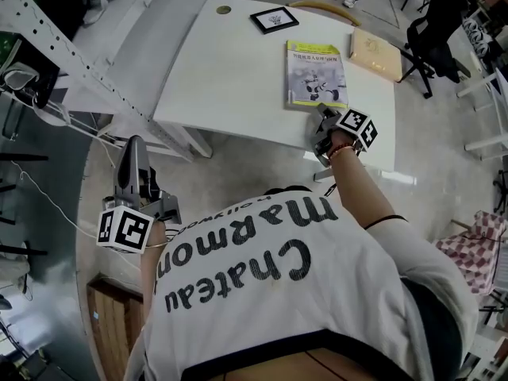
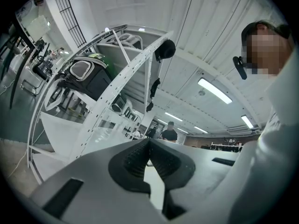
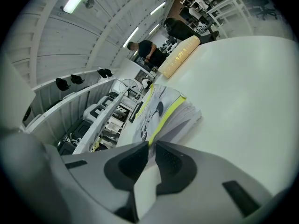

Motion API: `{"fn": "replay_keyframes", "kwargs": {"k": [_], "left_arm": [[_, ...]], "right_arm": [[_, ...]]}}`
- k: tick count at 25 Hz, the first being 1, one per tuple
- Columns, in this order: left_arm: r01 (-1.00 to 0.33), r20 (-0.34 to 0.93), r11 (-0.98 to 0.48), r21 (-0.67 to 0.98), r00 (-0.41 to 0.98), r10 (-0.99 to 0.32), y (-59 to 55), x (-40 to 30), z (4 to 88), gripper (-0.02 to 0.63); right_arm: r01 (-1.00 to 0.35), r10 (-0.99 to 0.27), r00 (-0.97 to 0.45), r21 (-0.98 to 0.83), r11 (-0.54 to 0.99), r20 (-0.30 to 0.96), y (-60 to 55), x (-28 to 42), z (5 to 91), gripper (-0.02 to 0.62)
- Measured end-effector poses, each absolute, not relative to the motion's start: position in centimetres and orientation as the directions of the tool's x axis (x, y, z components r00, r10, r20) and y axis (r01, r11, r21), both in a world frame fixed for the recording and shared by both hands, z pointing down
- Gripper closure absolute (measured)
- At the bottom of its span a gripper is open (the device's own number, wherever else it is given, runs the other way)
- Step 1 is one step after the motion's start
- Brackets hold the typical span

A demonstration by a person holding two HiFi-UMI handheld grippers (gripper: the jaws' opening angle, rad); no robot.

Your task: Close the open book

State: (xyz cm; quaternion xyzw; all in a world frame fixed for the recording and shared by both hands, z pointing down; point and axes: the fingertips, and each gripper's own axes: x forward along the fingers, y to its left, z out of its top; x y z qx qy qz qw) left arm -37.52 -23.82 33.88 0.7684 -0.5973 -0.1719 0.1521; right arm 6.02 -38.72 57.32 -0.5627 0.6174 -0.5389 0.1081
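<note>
A book [image 1: 316, 71] with a yellow-green cover and a cartoon picture lies on the white table [image 1: 222, 78], cover up, and looks closed. My right gripper [image 1: 321, 112] sits at the book's near edge, by the table's front edge. In the right gripper view its jaws are shut, and the right gripper [image 3: 152, 145] points at the book [image 3: 161, 111], with the cover's edge and the page block just beyond the tips. My left gripper [image 1: 133, 144] is off the table at my left side, over the floor. The left gripper [image 2: 149, 143] is shut and empty, aimed at a metal rack.
A black picture frame [image 1: 275, 20] and a tan flat book [image 1: 376, 54] lie at the table's far side. A white metal shelf rack [image 1: 71, 62] stands at the left. Chairs [image 1: 436, 30] crowd the right, and a wooden crate [image 1: 111, 324] sits on the floor near me.
</note>
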Motion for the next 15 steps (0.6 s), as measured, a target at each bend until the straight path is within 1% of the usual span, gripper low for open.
{"fn": "replay_keyframes", "kwargs": {"k": [8, 11, 15], "left_arm": [[-0.859, -0.08, -0.269, 0.435, 0.261, -0.962, -25.1, -35.9, 33.9, 0.583], [-0.854, -0.081, -0.288, 0.434, 0.281, -0.956, -25.7, -34.7, 33.8, 0.583], [-0.848, -0.083, -0.315, 0.426, 0.31, -0.947, -26.2, -32.3, 33.5, 0.583]], "right_arm": [[-0.582, -0.806, -0.327, -0.777, -0.24, 0.493, -38.4, 7.1, 57.6, 0.551], [-0.604, -0.813, -0.295, -0.757, -0.249, 0.502, -37.9, 9.0, 57.5, 0.551], [-0.595, -0.823, -0.259, -0.755, -0.276, 0.505, -37.0, 12.2, 57.6, 0.551]]}}
